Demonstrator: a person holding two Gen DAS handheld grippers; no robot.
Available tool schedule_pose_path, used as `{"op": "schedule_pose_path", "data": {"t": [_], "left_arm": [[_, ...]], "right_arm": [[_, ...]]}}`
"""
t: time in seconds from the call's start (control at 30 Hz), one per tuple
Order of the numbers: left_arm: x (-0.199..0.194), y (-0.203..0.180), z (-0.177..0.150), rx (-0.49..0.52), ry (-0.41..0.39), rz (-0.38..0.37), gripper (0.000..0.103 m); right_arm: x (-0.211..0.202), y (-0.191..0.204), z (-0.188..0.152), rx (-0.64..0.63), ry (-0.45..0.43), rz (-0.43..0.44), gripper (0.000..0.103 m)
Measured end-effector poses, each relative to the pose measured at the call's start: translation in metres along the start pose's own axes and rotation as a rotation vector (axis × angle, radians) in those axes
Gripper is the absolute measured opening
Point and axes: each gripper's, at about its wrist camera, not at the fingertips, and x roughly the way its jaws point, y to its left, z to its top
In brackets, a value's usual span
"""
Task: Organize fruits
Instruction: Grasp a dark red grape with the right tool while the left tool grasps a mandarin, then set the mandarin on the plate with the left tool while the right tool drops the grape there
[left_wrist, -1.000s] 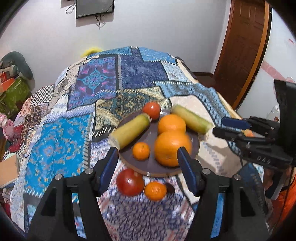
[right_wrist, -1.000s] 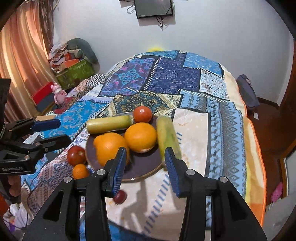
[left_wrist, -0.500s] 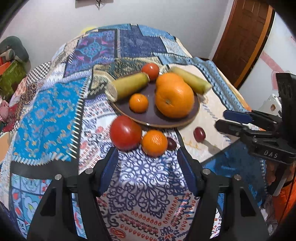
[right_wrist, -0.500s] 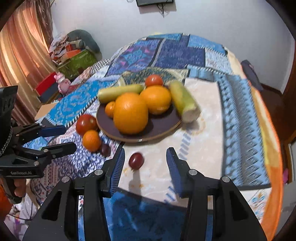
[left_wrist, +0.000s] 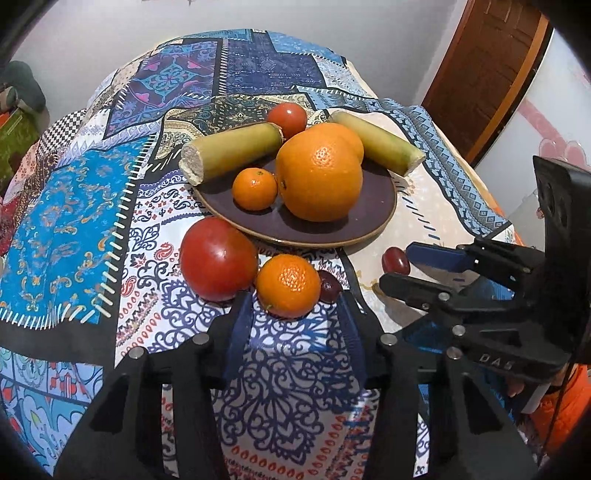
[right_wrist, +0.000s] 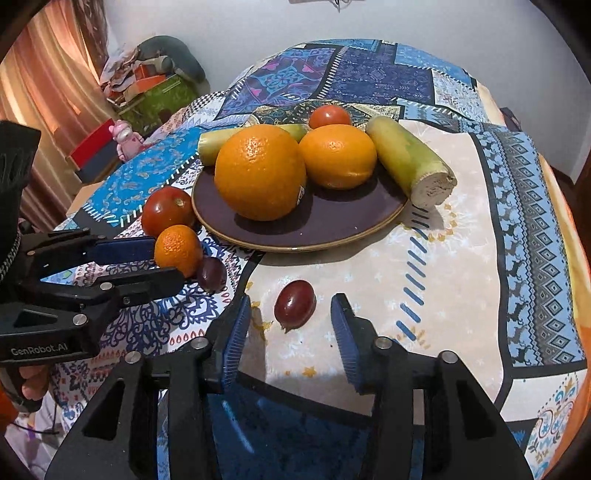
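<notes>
A dark plate (left_wrist: 332, 229) (right_wrist: 332, 225) holds a big orange (left_wrist: 318, 173) (right_wrist: 260, 171), a second orange (right_wrist: 338, 155), a small mandarin (left_wrist: 255, 188), a tomato (left_wrist: 287, 114) and two sugarcane pieces (left_wrist: 232, 151) (right_wrist: 410, 164). On the cloth in front lie a tomato (left_wrist: 218, 258) (right_wrist: 167, 210), a mandarin (left_wrist: 289, 286) (right_wrist: 178, 250) and two dark red grapes (left_wrist: 330, 286) (right_wrist: 294, 302). My left gripper (left_wrist: 293, 317) is open, just short of the loose mandarin. My right gripper (right_wrist: 291, 317) is open, just short of the right grape (left_wrist: 395, 259).
The fruit lies on a patchwork cloth (left_wrist: 74, 206) over a rounded surface. A wooden door (left_wrist: 491, 70) stands at the right. Curtains and piled boxes (right_wrist: 147, 85) are at the left. A pink toy (right_wrist: 127, 136) stands beyond the cloth's left edge.
Both grippers have dropped and moved in toward the loose fruit in front of the plate. The left now faces the mandarin, the right the grape. Both stayed open.
</notes>
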Motion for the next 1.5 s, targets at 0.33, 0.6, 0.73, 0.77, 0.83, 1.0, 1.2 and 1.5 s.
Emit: {"op": "schedule_pose_path", "data": {"t": [0.33,0.6,0.73,0.77,0.83,1.0,1.2,1.5], "left_arm": [[0.011,-0.002,0.005,-0.021,-0.003,0.053,0.037],[0.005,-0.002,0.003,-0.028,-0.025,0.050,0.036],[-0.010,-0.003,0.005,-0.029,-0.061,0.034,0.036],[-0.016,-0.004,0.007,-0.027,-0.077,0.032,0.036],[-0.024,-0.004,0.010,-0.024,-0.099,0.031,0.036],[-0.037,-0.003,0.026,-0.022,-0.151,0.035,0.036],[-0.029,0.003,0.041,-0.032,-0.156,0.051,0.036],[-0.001,0.013,0.047,-0.053,-0.098,0.044,0.036]], "right_arm": [[0.001,0.001,-0.002,-0.018,-0.015,-0.019,0.019],[-0.007,0.003,-0.001,-0.022,-0.041,-0.018,0.018],[-0.015,0.001,0.002,-0.017,-0.065,-0.018,0.018],[-0.016,0.002,0.004,-0.016,-0.070,-0.018,0.018],[-0.020,0.001,0.008,-0.012,-0.087,-0.019,0.018],[-0.025,-0.002,0.021,-0.002,-0.126,-0.032,0.018],[-0.016,-0.009,0.035,0.012,-0.135,-0.060,0.018],[0.007,-0.020,0.042,0.039,-0.079,-0.070,0.019]]}}
